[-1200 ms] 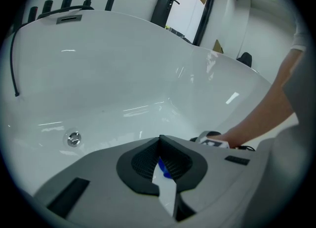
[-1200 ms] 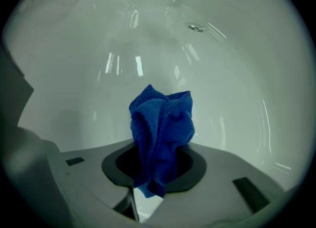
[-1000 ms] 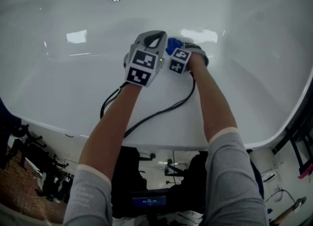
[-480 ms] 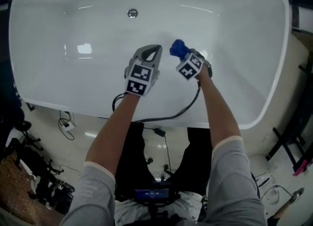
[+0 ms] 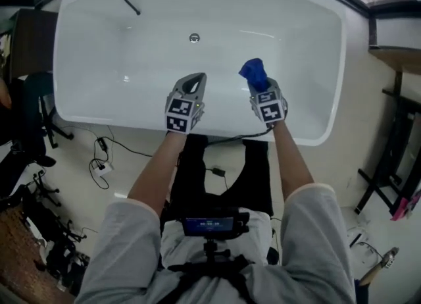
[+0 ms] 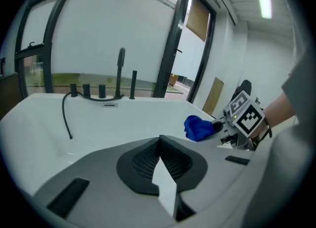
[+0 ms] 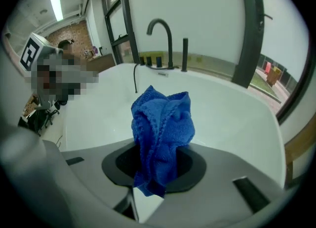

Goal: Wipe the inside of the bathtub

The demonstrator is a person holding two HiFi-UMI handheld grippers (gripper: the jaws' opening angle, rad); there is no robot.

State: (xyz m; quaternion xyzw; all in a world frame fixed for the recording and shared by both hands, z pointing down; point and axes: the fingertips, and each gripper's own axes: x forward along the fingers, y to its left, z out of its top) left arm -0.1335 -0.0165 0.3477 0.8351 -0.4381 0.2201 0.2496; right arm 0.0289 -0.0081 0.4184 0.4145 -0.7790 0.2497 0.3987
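right claw (image 5: 259, 87) clamped tight on blue cloth (image 5: 253, 71), which stands bunched upright above the white bathtub (image 5: 105, 46), toward its 5 o'clock rim. left claw (image 5: 192, 80) closed, empty, at the cloth's 9 o'clock.
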